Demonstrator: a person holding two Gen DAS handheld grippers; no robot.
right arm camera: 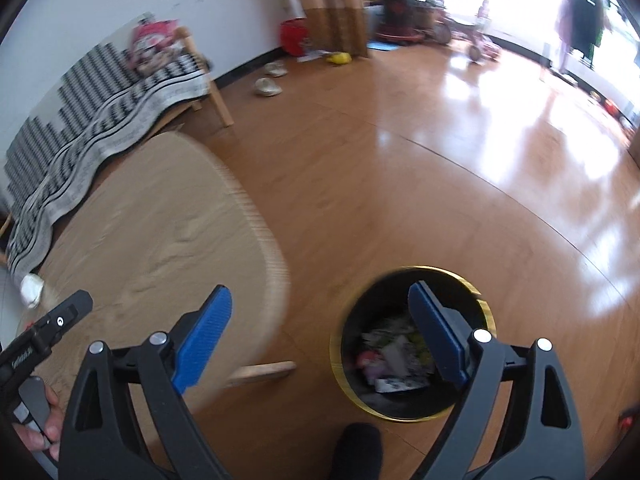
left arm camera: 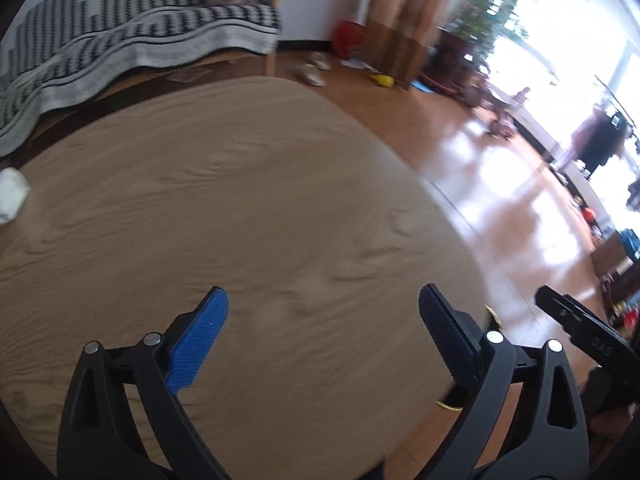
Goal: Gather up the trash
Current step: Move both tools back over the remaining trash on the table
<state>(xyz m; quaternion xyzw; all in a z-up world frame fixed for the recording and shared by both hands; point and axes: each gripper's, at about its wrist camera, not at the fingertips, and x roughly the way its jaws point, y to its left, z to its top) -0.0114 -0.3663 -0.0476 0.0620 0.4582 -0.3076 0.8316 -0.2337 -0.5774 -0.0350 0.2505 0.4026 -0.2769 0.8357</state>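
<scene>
My left gripper [left arm camera: 324, 312] is open and empty above a round light-wood table [left arm camera: 240, 220]. A crumpled white paper ball [left arm camera: 12, 194] lies at the table's far left edge; it also shows in the right wrist view [right arm camera: 31, 290]. My right gripper [right arm camera: 320, 312] is open and empty, above the floor between the table [right arm camera: 160, 240] and a black trash bin with a gold rim [right arm camera: 412, 344]. The bin holds several pieces of wrappers and paper. Part of the left gripper [right arm camera: 60, 320] shows at the left of the right wrist view.
A bench with a black-and-white patterned cover [left arm camera: 120, 48] stands behind the table. Slippers [right arm camera: 268, 86], a red bucket [right arm camera: 294, 36] and a curtain [right arm camera: 340, 4] are by the far wall. Shiny wooden floor [right arm camera: 440, 160] spreads to the right. A dark foot [right arm camera: 358, 452] is near the bin.
</scene>
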